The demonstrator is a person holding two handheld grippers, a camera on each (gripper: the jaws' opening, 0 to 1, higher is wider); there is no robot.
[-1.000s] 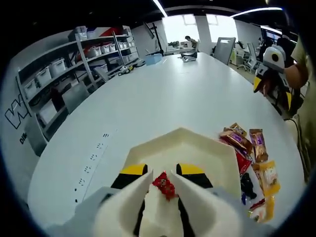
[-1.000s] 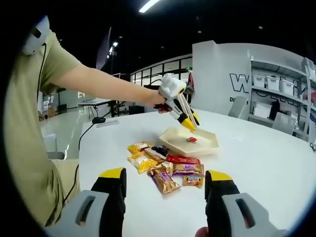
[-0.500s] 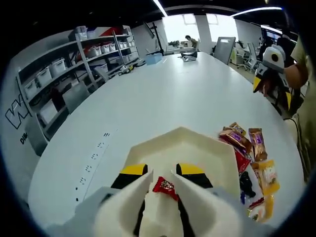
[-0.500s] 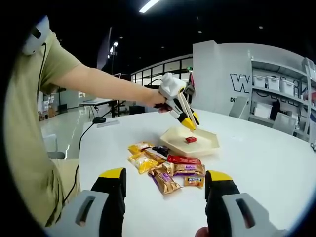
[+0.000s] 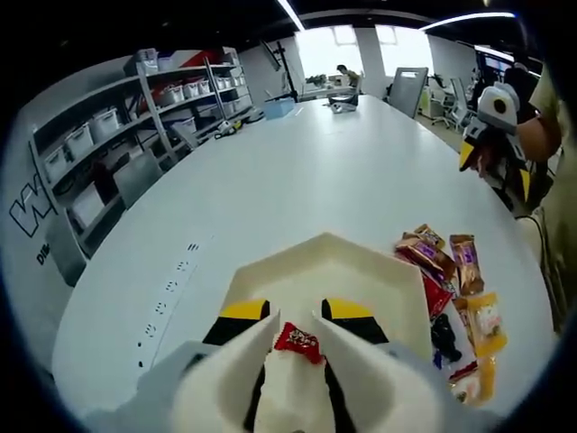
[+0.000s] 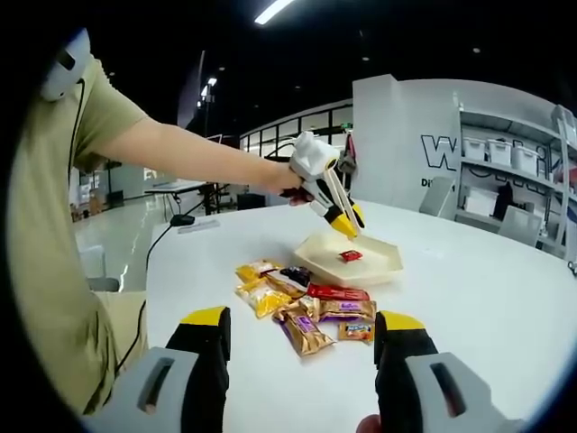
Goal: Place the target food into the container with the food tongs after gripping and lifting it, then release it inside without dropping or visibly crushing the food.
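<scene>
Left gripper view: the left gripper (image 5: 293, 356) is hanging over the cream tray (image 5: 361, 271) on the white worktop (image 5: 297, 171), its white tong jaws standing released, with the red candy (image 5: 297, 340) lying between them on the tray floor, and loose snack packets (image 5: 455, 289) are lying just beside the tray. Right gripper view: the right gripper (image 6: 302, 361) is hovering low over the worktop (image 6: 487, 289) with its jaws spread wide and grasping nothing, while beyond the packets (image 6: 302, 311) the person's hand (image 6: 287, 180) is holding the left gripper (image 6: 347, 224) above the tray (image 6: 356, 266), where the candy (image 6: 350, 256) is resting inside.
</scene>
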